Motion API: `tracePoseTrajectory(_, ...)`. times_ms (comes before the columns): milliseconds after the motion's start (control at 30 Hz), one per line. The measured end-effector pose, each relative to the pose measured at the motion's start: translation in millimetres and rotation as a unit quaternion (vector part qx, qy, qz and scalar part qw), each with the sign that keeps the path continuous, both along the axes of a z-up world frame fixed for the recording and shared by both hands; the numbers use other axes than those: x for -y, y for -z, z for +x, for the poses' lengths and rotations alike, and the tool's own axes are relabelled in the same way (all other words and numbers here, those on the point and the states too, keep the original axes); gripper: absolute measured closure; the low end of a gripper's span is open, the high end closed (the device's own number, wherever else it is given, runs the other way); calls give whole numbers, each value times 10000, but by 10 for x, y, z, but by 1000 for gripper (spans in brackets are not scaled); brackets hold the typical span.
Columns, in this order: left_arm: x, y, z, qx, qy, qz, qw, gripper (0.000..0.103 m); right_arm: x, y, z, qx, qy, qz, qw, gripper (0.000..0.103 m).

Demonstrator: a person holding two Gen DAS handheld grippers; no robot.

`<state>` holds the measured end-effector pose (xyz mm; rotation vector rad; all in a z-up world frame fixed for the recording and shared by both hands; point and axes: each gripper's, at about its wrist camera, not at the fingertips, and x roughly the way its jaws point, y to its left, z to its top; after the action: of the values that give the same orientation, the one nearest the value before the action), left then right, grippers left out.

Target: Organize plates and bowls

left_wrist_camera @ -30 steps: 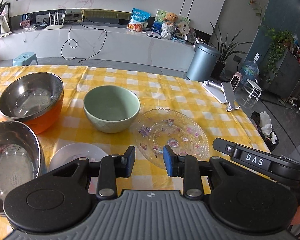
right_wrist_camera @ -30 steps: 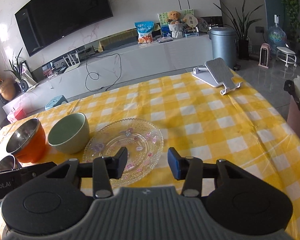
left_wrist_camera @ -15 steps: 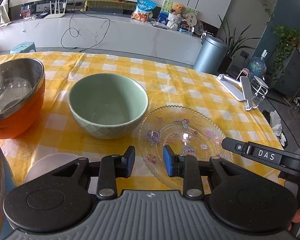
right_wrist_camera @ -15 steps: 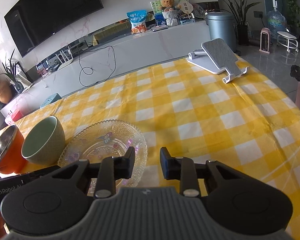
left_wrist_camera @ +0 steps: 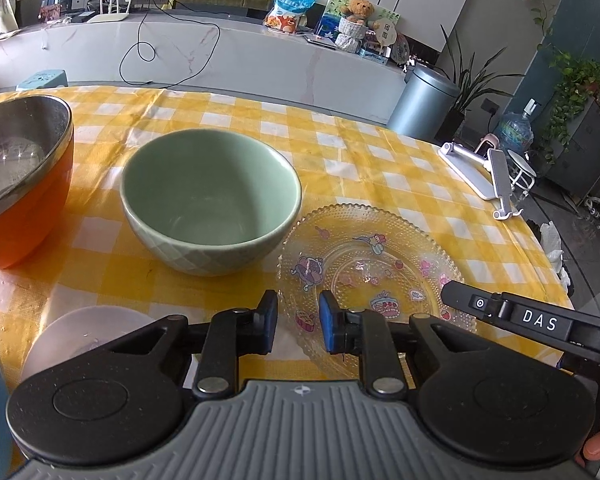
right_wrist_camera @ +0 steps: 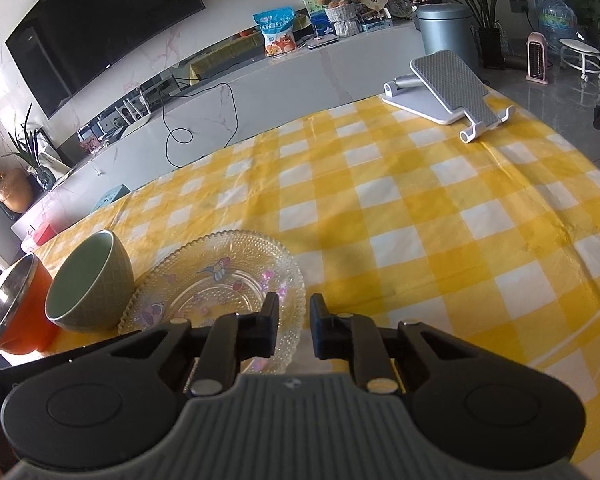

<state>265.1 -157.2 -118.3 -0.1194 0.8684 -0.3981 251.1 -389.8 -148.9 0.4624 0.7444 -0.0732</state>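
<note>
Both grippers have just been closing on the near edge of the glass plate (left_wrist_camera: 370, 264) – the left gripper (left_wrist_camera: 298, 322) at its left rim, the right gripper (right_wrist_camera: 294, 326) at its right rim, though I can't tell if either's pads bite yet. A thin grip could let the plate slip, or knock the green bowl (left_wrist_camera: 210, 200) touching its left edge. It's clear, beaded, with cartoon stickers, on the yellow check cloth (right_wrist_camera: 420, 208)

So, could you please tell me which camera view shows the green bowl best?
The left wrist view: the green bowl sits central, its whole rim and empty interior visible. The right wrist view shows it small and distorted at the left edge.
</note>
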Motion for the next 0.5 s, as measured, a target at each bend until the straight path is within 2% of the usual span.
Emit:
tracePoseTrajectory(267, -23, -42, -53, -79, -32, 56, 9999, 83, 0, -32, -32, -47, 45, 49, 10000, 94)
tracePoseTrajectory(500, -122, -134, -247, -153, -66, -74, 9998, 83, -2, -110, -189, -80, 70, 183, 9998, 96)
